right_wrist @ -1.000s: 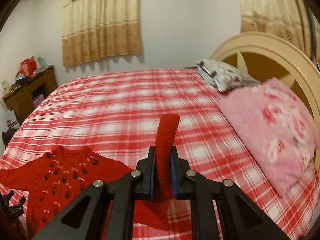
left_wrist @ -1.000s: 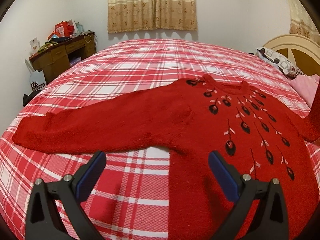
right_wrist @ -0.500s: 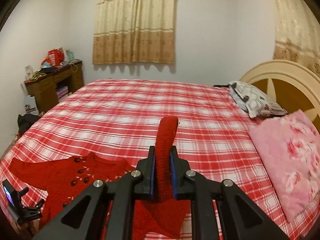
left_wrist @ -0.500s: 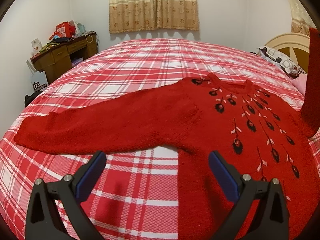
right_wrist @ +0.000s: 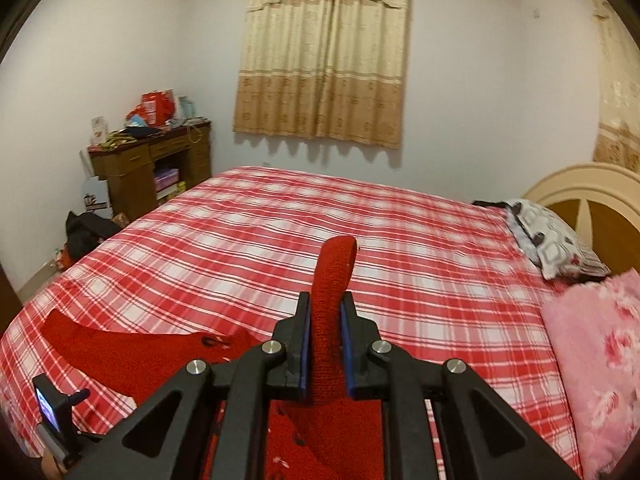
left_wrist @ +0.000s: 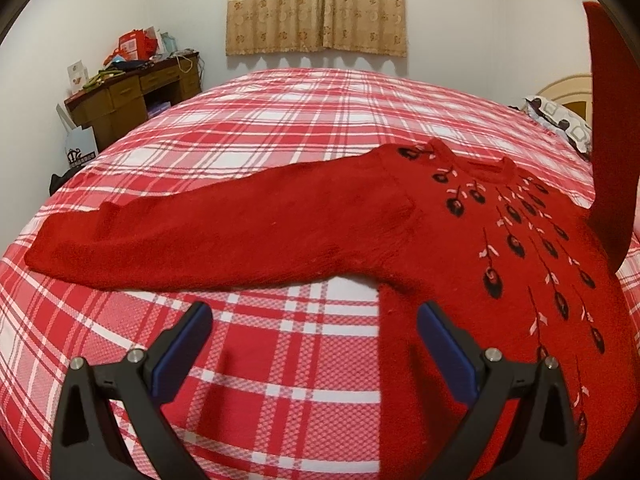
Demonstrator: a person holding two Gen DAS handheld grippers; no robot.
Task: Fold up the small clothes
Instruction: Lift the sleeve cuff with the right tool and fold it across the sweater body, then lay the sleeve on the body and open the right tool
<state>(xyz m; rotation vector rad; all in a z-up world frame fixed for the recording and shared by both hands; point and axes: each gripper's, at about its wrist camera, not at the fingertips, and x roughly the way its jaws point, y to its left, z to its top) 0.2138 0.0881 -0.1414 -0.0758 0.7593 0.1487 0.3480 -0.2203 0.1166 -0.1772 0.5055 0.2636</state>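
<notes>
Right fingers (right_wrist: 305,344) tight around red sweater's (left_wrist: 440,248) sleeve (right_wrist: 330,320)

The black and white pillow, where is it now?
The black and white pillow lies at the bed's right edge in the right wrist view, between the cream headboard and pink pillow.

Plaid bedspread (left_wrist: 280,128), beige curtain (right_wrist: 324,60), cluttered wood desk (right_wrist: 152,164), pink pillow (right_wrist: 596,360), patterned pillow (right_wrist: 548,240), cream headboard (right_wrist: 592,184)

We see a bed (left_wrist: 280,120) covered by a red and white plaid sheet. A red sweater (left_wrist: 400,240) with dark flower motifs lies flat on it, one sleeve (left_wrist: 180,236) stretched out sideways. By the headboard (right_wrist: 592,200) lie a patterned pillow (right_wrist: 552,240) and a pink floral pillow (right_wrist: 600,360).
</notes>
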